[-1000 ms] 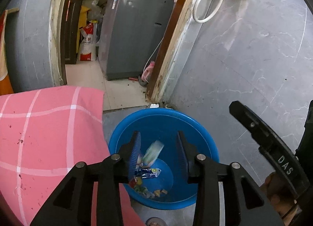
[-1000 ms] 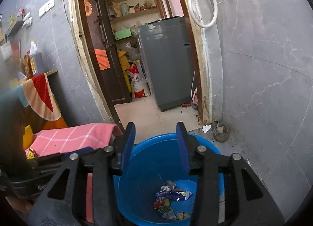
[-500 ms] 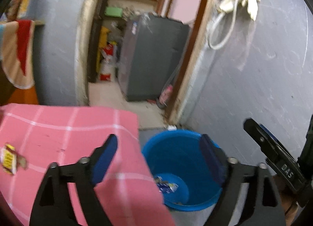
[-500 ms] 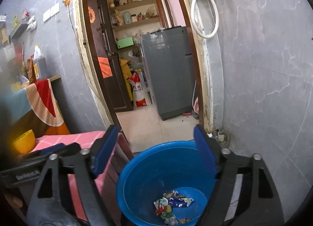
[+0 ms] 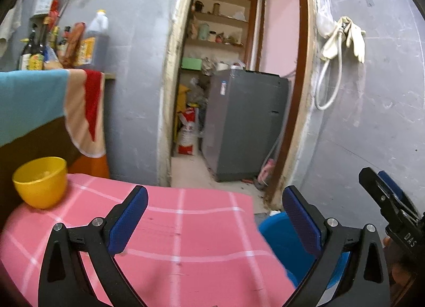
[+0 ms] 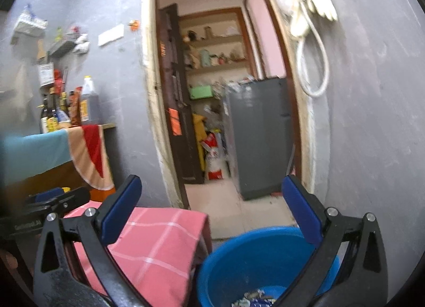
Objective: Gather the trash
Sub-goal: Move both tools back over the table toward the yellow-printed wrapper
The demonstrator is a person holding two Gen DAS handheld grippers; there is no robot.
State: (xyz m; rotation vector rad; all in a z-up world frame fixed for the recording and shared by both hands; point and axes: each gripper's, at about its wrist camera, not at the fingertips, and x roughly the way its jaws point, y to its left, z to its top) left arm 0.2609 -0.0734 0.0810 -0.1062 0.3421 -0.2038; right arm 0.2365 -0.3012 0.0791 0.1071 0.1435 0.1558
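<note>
A blue plastic bucket [image 6: 255, 259] stands on the floor beside a table with a pink checked cloth [image 5: 191, 243]. Crumpled wrappers [image 6: 252, 300] lie in its bottom. In the left wrist view only part of the bucket [image 5: 281, 240] shows past the cloth. My left gripper [image 5: 215, 222] is open wide and empty above the table's right part. My right gripper [image 6: 212, 214] is open wide and empty above the bucket and table edge. The right gripper's fingers [image 5: 385, 195] show at the right of the left wrist view.
A yellow bowl [image 5: 39, 182] sits at the table's far left. Behind it is a counter with bottles [image 5: 63, 44] and a draped towel [image 5: 85, 110]. A doorway leads to a grey washing machine [image 5: 244, 123]. A hose and gloves [image 5: 340, 41] hang on the grey wall.
Both grippers opened from nearly shut to wide; the wrapper between the left fingers fell into the bucket. Both tilted up and away, the left swinging over the table, bringing the yellow bowl into view.
</note>
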